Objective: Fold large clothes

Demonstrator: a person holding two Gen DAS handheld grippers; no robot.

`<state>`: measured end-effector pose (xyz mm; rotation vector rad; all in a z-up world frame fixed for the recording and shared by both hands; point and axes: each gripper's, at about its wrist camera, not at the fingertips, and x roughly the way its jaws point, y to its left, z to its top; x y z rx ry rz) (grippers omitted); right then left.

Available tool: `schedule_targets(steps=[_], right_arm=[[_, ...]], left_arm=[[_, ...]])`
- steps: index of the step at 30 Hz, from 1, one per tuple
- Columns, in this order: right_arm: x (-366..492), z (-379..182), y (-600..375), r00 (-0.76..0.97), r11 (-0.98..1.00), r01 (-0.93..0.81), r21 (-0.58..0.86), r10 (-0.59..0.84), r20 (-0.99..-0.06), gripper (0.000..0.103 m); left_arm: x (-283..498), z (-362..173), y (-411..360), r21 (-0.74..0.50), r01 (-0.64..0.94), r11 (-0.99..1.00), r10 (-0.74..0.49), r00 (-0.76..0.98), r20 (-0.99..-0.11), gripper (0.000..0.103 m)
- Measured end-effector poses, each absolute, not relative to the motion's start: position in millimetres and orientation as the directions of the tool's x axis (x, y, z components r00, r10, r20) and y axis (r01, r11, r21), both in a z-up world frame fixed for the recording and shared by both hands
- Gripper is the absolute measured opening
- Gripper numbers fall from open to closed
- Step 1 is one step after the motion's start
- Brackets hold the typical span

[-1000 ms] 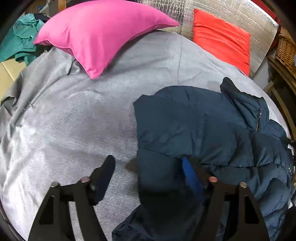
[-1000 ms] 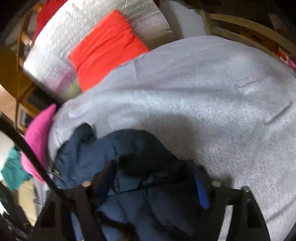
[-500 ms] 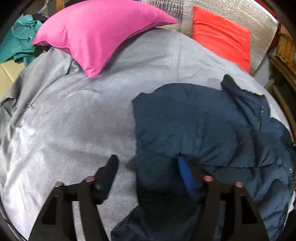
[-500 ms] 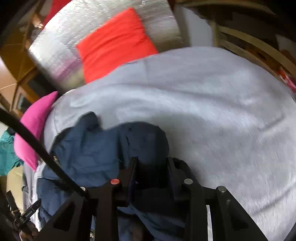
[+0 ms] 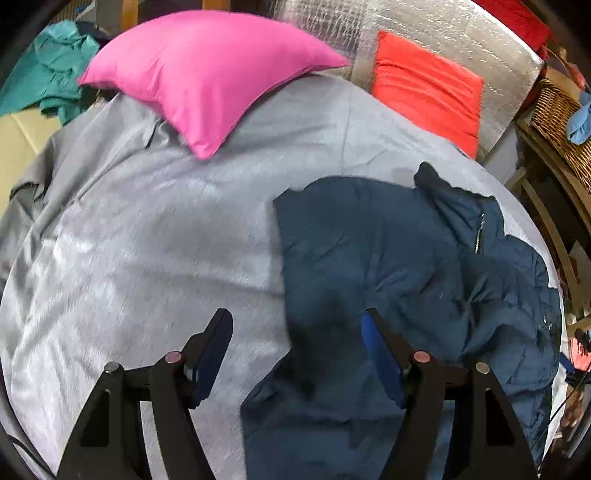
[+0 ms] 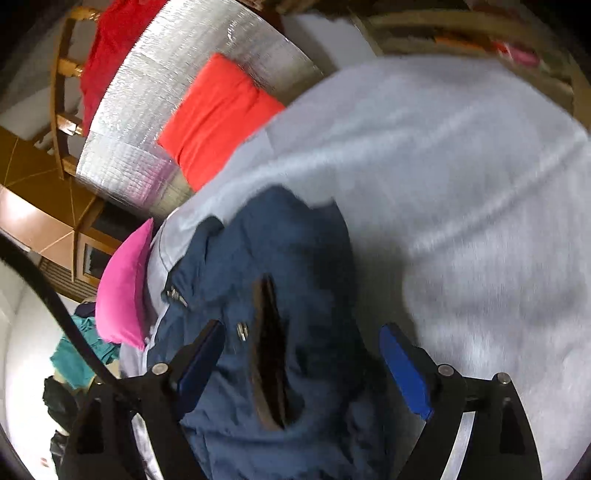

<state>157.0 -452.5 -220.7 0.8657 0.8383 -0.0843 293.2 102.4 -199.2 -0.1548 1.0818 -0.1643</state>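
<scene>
A dark navy quilted puffer jacket (image 5: pixel 388 258) lies on a bed covered by a grey knitted blanket (image 5: pixel 147 240), partly folded, its collar and zip toward the red cushion (image 5: pixel 424 85) at the silver foil headboard (image 5: pixel 443 33). The left gripper (image 5: pixel 295 332) hovers over the jacket's near edge, its jaws spread — nothing pinched. The right gripper (image 6: pixel 301 343) has just been opening; its jaws stand wide apart over the jacket, clear of the fabric. A bright pink pillow (image 5: pixel 207 74) rests well apart from the jacket.
</scene>
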Motion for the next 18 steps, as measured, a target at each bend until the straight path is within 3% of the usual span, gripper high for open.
schedule_targets(steps=[6,11,12,13,15,18], right_arm=[[173,-246,-434,0.664,0.668,0.367,0.647,0.299,-0.685,0.089],[176,-239,-410,0.655,0.716,0.300,0.630,0.326,-0.682,0.087],[175,-234,-405,0.661,0.737,0.283,0.614,0.314,-0.682,0.079],[172,-228,-399,0.663,0.770,0.267,0.579,0.289,-0.691,0.065],[170,-221,-388,0.645,0.844,0.264,0.466,0.204,-0.736,0.051],[175,-235,-388,0.607,0.874,0.283,0.395,0.156,-0.780,0.051]], left_arm=[[289,-222,117,-0.280,0.034,0.959,-0.271,0.384,-0.883,0.073],[291,-224,103,-0.308,0.104,0.946,-0.324,0.381,-0.866,0.070],[290,-222,98,-0.308,0.126,0.943,-0.332,0.385,-0.861,0.064],[290,-221,95,-0.305,0.141,0.942,-0.336,0.386,-0.859,0.060],[292,-220,85,-0.290,0.168,0.942,-0.334,0.392,-0.857,0.060],[295,-229,77,-0.246,0.158,0.956,-0.288,0.377,-0.880,0.062]])
